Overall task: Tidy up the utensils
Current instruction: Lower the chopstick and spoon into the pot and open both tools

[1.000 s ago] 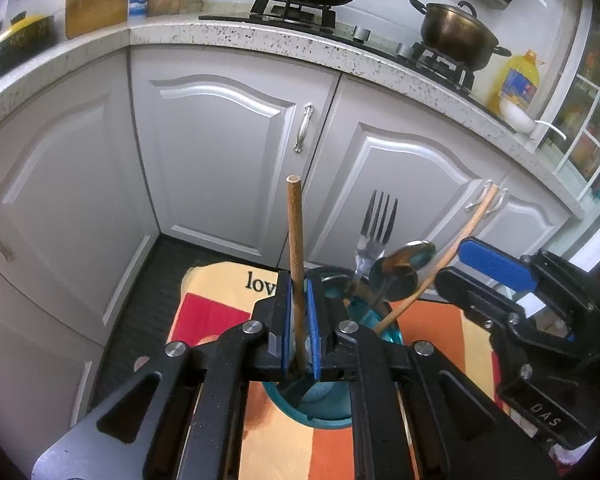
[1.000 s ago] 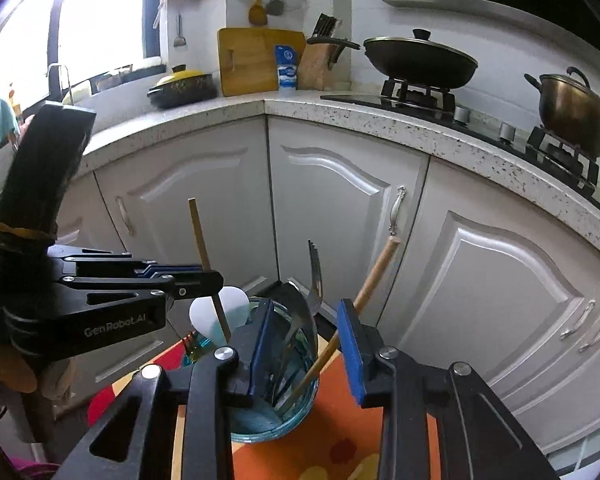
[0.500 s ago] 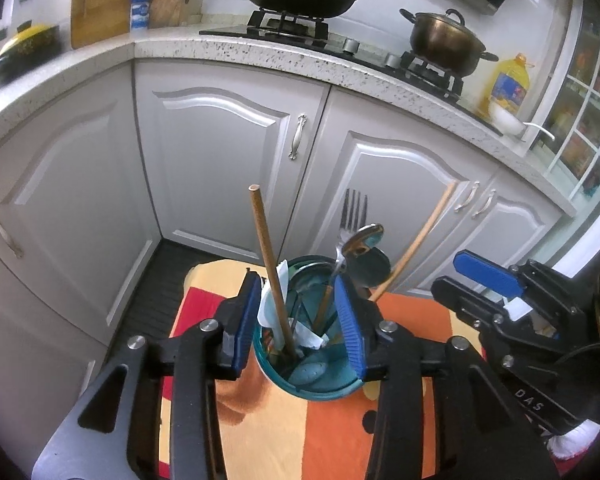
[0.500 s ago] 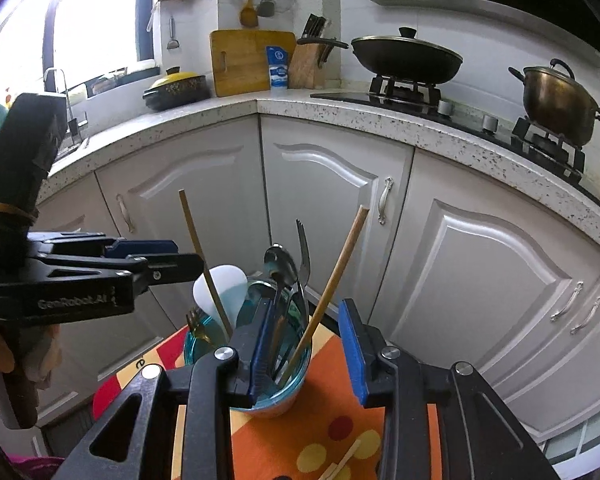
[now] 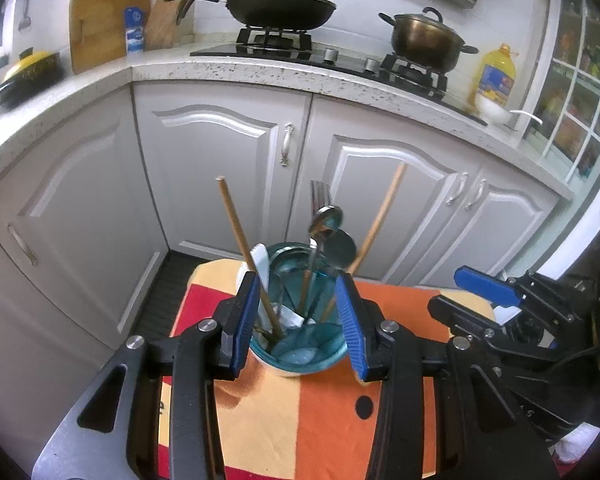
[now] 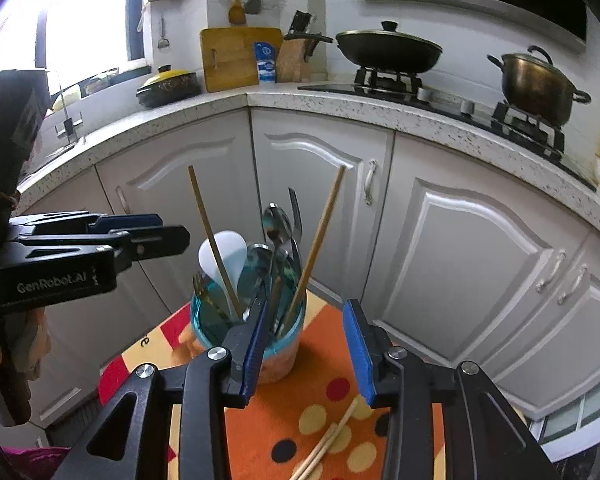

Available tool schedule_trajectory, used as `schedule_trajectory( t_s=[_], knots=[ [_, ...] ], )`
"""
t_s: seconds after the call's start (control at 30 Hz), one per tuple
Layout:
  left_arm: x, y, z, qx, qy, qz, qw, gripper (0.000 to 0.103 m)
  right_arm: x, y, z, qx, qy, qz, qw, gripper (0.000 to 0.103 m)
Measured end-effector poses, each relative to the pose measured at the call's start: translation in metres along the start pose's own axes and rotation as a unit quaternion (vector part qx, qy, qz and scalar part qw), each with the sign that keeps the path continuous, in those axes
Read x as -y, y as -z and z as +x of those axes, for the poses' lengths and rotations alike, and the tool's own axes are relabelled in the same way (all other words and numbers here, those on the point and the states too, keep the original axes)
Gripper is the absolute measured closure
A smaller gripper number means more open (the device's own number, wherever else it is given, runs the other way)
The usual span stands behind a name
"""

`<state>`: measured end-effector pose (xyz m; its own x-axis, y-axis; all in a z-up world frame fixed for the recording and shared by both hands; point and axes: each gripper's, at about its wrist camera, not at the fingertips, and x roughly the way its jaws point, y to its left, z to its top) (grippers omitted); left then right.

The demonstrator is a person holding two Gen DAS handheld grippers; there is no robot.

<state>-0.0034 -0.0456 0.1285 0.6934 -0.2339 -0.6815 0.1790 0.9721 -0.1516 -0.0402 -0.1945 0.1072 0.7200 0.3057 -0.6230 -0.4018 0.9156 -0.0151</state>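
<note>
A teal glass holder (image 5: 300, 350) (image 6: 212, 320) stands on a small table with an orange patterned cloth (image 5: 300, 432) (image 6: 332, 392). It holds two wooden chopsticks (image 5: 240, 240) (image 6: 320, 240), metal spoons (image 5: 326, 218), a fork (image 6: 296, 210) and a white spoon (image 6: 224, 252). My left gripper (image 5: 298, 318) is open, its pads either side of the holder and empty. My right gripper (image 6: 308, 350) is open and empty, just right of the holder. Loose chopsticks (image 6: 328, 444) lie on the cloth below it.
White kitchen cabinets (image 5: 228, 168) and a speckled counter (image 5: 260, 70) stand behind the table. A wok (image 5: 280, 8) and a pot (image 5: 424, 40) sit on the stove. An oil bottle (image 5: 496, 76) is at the right. The dark floor (image 5: 156, 300) lies left of the table.
My left gripper opened and let go of the wooden chopstick, which now leans in the holder. Both grippers have pulled back and upward from the holder.
</note>
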Motion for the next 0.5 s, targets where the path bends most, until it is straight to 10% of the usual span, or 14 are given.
schedule_trajectory(
  t_s=[0.5],
  knots=[
    [0.043,0.031,-0.003,-0.022,0.029,0.036,0.9987,0.064,0.030,0.062,-0.002,-0.067,0.014,0.044,0.997,0.064]
  ],
)
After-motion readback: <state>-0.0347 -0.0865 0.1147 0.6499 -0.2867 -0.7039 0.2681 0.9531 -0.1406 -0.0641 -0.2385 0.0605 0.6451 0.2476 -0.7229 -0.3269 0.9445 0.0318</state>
